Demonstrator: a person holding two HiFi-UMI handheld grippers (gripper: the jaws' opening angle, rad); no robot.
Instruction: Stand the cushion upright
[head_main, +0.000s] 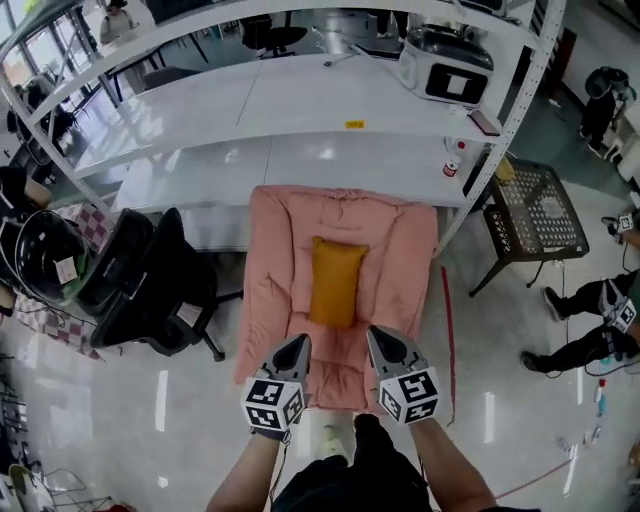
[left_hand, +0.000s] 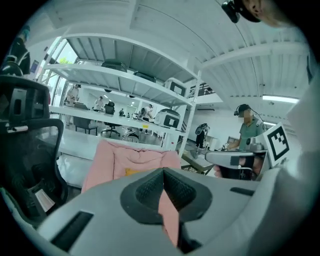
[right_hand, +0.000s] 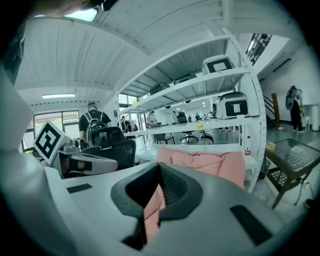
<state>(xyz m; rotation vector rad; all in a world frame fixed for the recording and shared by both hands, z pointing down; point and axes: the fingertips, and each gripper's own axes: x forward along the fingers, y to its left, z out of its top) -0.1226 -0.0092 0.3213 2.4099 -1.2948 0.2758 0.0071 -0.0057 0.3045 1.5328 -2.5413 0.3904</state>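
Black chair (head_main: 150, 285) at far left, just beside the work, out of the way. Left gripper (head_main: 298, 345) clamped shut on near edge of pink cushion (head_main: 395, 250), fabric pinched between the pads. Cushion spread on floor, far end at foot of white rack (head_main: 300, 160). Orange pillow (head_main: 336, 280) lying mid-cushion, likely to slide once tilted. Right gripper (head_main: 380, 340) likewise closed on the same edge.

Best bet: raise both corners evenly, swing near edge up toward rack, release only once leaning stable.

Writing: yellow label (head_main: 355, 124) on rack shelf, too small to read. Otherwise only square markers on gripper cubes.
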